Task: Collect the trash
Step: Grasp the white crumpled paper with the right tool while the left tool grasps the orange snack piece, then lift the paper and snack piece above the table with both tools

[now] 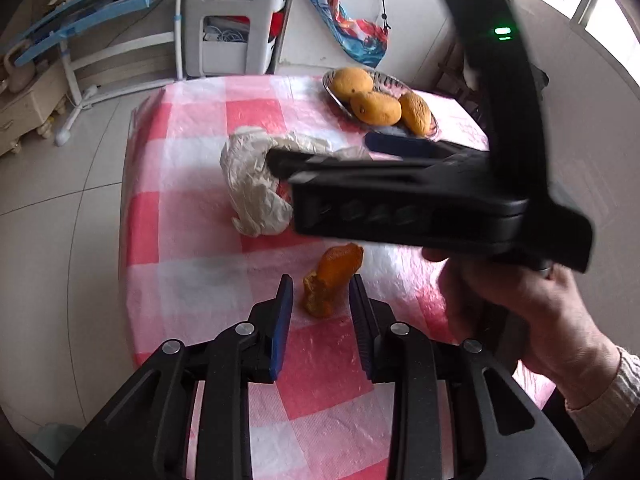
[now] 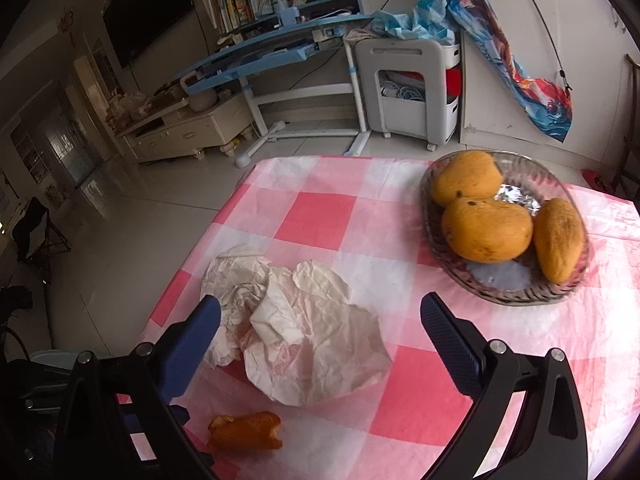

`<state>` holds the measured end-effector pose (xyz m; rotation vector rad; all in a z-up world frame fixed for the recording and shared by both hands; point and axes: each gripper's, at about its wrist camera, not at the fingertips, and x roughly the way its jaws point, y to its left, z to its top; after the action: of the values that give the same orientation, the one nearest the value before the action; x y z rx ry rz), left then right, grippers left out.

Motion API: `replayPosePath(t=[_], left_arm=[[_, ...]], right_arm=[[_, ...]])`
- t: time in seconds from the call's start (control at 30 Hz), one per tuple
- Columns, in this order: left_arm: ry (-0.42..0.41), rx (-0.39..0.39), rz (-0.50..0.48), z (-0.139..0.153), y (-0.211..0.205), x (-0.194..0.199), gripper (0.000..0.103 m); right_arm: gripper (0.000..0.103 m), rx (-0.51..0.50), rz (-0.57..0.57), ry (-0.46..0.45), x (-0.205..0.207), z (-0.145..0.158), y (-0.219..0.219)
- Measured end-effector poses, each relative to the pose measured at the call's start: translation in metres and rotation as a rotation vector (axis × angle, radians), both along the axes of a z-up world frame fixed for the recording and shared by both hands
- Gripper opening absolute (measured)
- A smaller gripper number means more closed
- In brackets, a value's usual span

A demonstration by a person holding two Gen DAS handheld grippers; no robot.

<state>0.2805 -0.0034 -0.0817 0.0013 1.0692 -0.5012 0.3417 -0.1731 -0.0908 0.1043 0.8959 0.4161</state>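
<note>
An orange piece of fruit peel (image 1: 332, 280) lies on the pink-and-white checked tablecloth (image 1: 192, 280). My left gripper (image 1: 318, 286) is open, its blue-padded fingers on either side of the peel. A crumpled white paper (image 2: 296, 328) lies further back; it also shows in the left wrist view (image 1: 252, 184). My right gripper (image 2: 320, 312) is open wide and hovers just above the paper, one finger on each side. The peel also shows at the bottom of the right wrist view (image 2: 244, 432). In the left wrist view the right gripper (image 1: 320, 152) reaches in from the right over the paper.
A glass bowl (image 2: 436, 236) with three yellow mangoes (image 2: 486, 230) stands at the table's far right. Beyond the table's far edge are a tiled floor, a blue desk (image 2: 280, 44) and a white cart (image 2: 408, 92). The hand (image 1: 520, 308) holding the right gripper is close on the right.
</note>
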Motion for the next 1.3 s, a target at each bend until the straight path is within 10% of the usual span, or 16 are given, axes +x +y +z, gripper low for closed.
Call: replayPosePath(t=[0.17,0.37,0.47,1.3], left_arm=[[-0.058,0.027,-0.028,-0.001,-0.019,0.0,0.043],[-0.101,0.192,-0.103,-0.021,-0.049,-0.005,0.032],[-0.073,0.153,-0.082,-0.017,-0.046,-0.008,0.019],[-0.226,-0.075,0.171,0.055,-0.023,-0.154,0.018]], right_arm=[[0.091,-0.043,0.03,0.019,0.003,-0.012,0.008],[0.026,0.008,0.065,0.037,-0.002,-0.007,-0.013],[0.021,0.044,0.035,0.048,-0.008,-0.005,-0.028],[0.02,0.009,-0.114,0.042,-0.154,0.042,-0.15]])
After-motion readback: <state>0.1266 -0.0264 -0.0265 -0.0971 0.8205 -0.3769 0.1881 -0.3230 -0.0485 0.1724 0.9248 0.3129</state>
